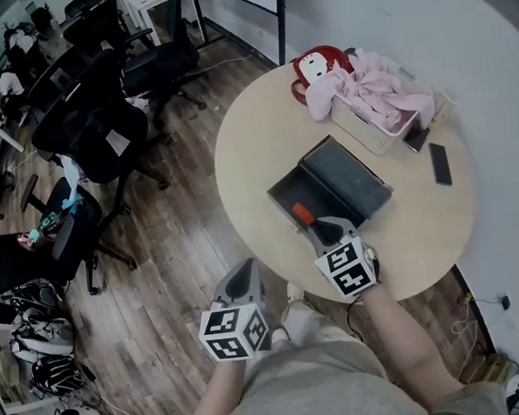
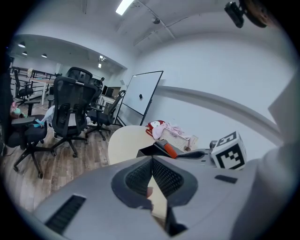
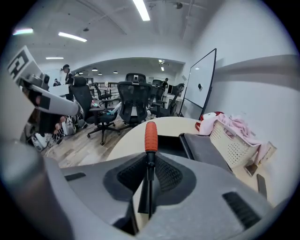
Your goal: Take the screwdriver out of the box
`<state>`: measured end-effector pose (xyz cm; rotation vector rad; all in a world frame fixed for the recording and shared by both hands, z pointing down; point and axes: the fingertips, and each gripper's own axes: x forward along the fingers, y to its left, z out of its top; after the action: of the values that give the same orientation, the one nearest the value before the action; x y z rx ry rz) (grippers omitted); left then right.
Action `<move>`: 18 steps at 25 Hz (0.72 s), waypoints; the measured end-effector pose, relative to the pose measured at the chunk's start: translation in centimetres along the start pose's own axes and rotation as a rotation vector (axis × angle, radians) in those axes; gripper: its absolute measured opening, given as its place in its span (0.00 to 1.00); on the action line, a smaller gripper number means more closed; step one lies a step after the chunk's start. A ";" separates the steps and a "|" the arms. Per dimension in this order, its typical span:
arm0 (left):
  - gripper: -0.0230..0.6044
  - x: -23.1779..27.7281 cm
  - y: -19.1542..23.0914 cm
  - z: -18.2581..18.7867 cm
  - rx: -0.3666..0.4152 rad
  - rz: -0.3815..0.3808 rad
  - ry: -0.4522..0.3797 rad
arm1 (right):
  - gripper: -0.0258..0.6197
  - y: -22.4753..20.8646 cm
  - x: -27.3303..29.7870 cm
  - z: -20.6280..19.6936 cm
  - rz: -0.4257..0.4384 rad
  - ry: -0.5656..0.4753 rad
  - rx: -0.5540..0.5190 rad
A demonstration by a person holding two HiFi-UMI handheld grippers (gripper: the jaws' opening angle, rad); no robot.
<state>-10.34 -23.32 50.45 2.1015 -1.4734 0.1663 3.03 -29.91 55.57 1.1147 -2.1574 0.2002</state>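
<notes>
Above the open dark metal box (image 1: 288, 196) on the round pale wooden table (image 1: 253, 143), your right gripper (image 3: 150, 161) pinches the thin shaft of the orange-handled screwdriver (image 3: 150, 136), with the handle pointing away from you. It looks raised off the box floor, so the lift-out seems mostly done. What is left is to carry it clear and set it down. Your left gripper (image 2: 152, 176) hangs off the table, its jaws pressed together on nothing.

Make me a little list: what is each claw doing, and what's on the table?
Right claw: shut on the orange-handled metal screwdriver
Left claw: shut, empty, over the wooden floor
Dark grey rectangular box: open, on the round beige table, beneath the screwdriver
White plastic basket: on the table, holding pink cloth
</notes>
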 end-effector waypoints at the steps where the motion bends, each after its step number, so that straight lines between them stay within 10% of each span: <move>1: 0.04 -0.5 -0.2 -0.2 0.003 -0.004 -0.003 | 0.12 0.3 -0.7 0.1 -0.005 -0.015 0.014; 18: 0.04 -8.6 -4.2 -3.8 0.040 -0.084 -0.029 | 0.12 6.1 -13.1 -1.0 -0.129 -0.184 0.130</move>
<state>-9.10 -13.30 48.60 2.2022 -1.4062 0.1351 4.05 -17.09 49.01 1.3896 -2.2485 0.1877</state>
